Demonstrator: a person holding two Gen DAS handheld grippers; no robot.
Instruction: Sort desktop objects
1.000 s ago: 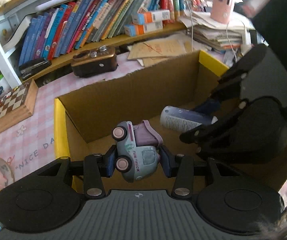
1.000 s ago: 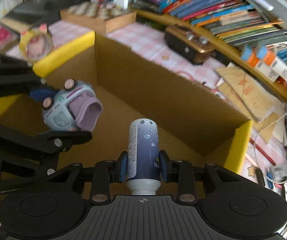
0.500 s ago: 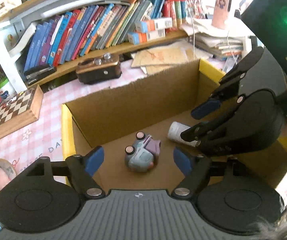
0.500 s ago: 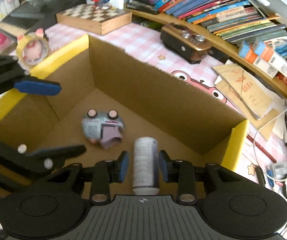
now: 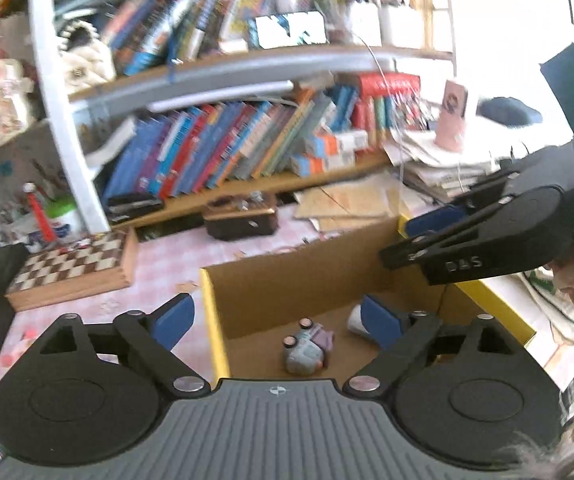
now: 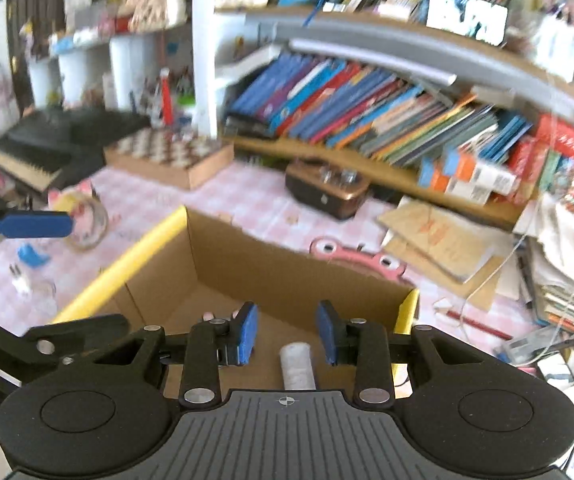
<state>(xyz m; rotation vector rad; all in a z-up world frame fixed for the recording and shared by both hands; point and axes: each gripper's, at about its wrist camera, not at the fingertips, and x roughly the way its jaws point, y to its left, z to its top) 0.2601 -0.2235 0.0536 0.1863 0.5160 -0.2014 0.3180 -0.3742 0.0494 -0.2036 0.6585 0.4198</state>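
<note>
A cardboard box with yellow-edged flaps (image 5: 213, 320) (image 6: 143, 248) stands on the pink checked desk. A small toy car (image 5: 307, 348) lies on its side on the box floor. A white spray can (image 5: 357, 322) (image 6: 297, 364) lies beside it. My left gripper (image 5: 279, 320) is open and empty, raised above the box's near left edge. My right gripper (image 6: 287, 334) is open and empty above the can; it shows as a black body (image 5: 487, 240) in the left wrist view.
A chessboard box (image 5: 75, 268) (image 6: 167, 152), a brown radio (image 5: 241, 218) (image 6: 327, 192) and a tape roll (image 6: 83, 220) lie on the desk. Small clips (image 6: 27, 268) lie at left. Papers (image 6: 439, 240) and bookshelves (image 5: 227, 152) stand behind.
Both grippers opened and dropped the toy car and the can into the box, then rose up and back away from it. Both views now tilt toward the shelves.
</note>
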